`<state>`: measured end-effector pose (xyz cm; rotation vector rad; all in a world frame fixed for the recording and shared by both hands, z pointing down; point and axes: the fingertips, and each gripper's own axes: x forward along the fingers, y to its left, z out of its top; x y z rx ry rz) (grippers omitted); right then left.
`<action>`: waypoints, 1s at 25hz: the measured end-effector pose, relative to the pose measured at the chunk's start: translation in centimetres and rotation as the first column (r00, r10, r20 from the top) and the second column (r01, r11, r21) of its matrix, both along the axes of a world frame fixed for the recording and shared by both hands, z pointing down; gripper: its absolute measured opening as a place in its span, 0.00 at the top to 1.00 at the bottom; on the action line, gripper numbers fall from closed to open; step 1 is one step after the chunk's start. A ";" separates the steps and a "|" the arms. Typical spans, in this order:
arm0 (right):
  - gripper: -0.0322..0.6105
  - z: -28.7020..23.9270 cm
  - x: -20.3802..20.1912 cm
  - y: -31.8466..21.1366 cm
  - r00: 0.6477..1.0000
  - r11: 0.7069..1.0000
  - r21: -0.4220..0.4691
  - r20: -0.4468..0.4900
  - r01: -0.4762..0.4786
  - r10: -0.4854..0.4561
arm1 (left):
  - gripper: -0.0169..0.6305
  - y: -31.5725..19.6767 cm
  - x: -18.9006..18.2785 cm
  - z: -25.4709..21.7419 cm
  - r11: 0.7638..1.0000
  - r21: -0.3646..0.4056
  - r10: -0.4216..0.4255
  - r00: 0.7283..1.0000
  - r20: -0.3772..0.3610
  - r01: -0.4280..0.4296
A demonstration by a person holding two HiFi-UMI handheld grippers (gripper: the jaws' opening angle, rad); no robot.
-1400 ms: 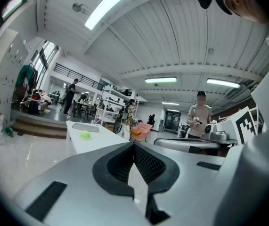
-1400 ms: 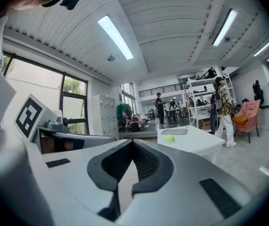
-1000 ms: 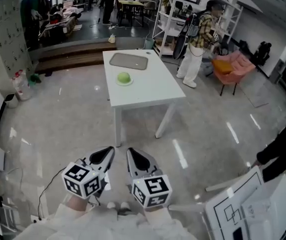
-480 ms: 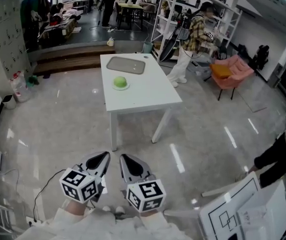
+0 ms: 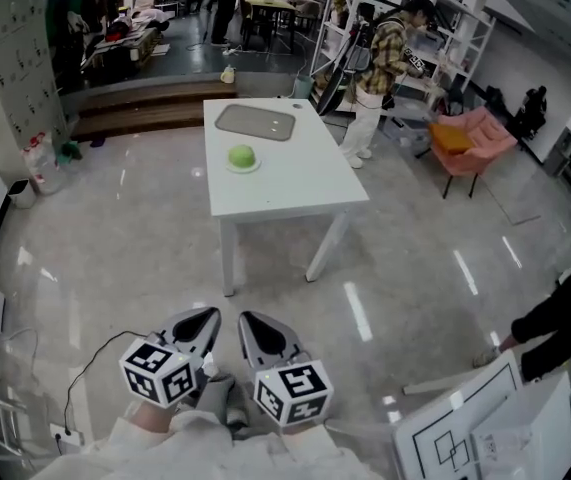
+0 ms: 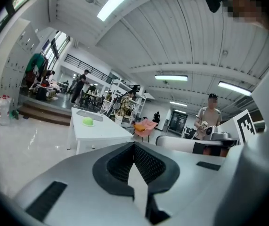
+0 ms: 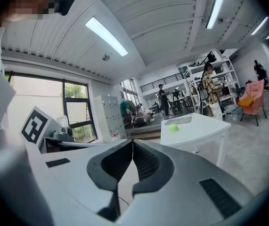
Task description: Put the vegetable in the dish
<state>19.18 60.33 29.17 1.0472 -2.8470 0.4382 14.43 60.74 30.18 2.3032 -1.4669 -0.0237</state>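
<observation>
Polished grey floor (image 5: 115,258) stretches across an open workshop room, and both tools are held low over it, close to the body.

On the left gripper (image 5: 205,318) the fingers (image 6: 118,164) are pressed together with nothing caught between them. On the right gripper (image 5: 252,323) the fingers (image 7: 146,164) are likewise closed and empty. The two grippers are carried side by side, tips pointing forward toward the bench (image 5: 285,193). This looks like a carrying posture for an approach, since nothing within reach is to be grasped.

Well ahead, the white bench is seen standing alone on the floor. One green round vegetable (image 5: 242,154) is set near its left edge, resting on what appears to be a small pale saucer (image 5: 246,165). One grey tray (image 5: 255,122) is laid just beyond it at the far end, apart from the vegetable. The tray is probably the dish meant, though that cannot be settled from here. The task is judged not yet begun.

Further out, one person in a checked shirt (image 5: 380,58) is seen beside shelving, and one pink armchair (image 5: 470,133) is placed to the right.
</observation>
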 end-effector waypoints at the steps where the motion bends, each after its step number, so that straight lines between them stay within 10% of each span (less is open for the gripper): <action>1: 0.93 0.1 -0.1 -0.5 1.000 1.000 0.000 -0.002 0.001 -0.001 | 0.96 -0.6 0.1 0.1 1.000 -0.002 0.003 1.000 -0.014 -0.003; 25: 0.93 -1.9 -12.0 -24.2 0.997 0.997 -0.009 0.043 -0.070 0.071 | 0.96 -24.2 -10.8 -0.2 0.990 -0.029 0.140 0.990 -0.032 -0.141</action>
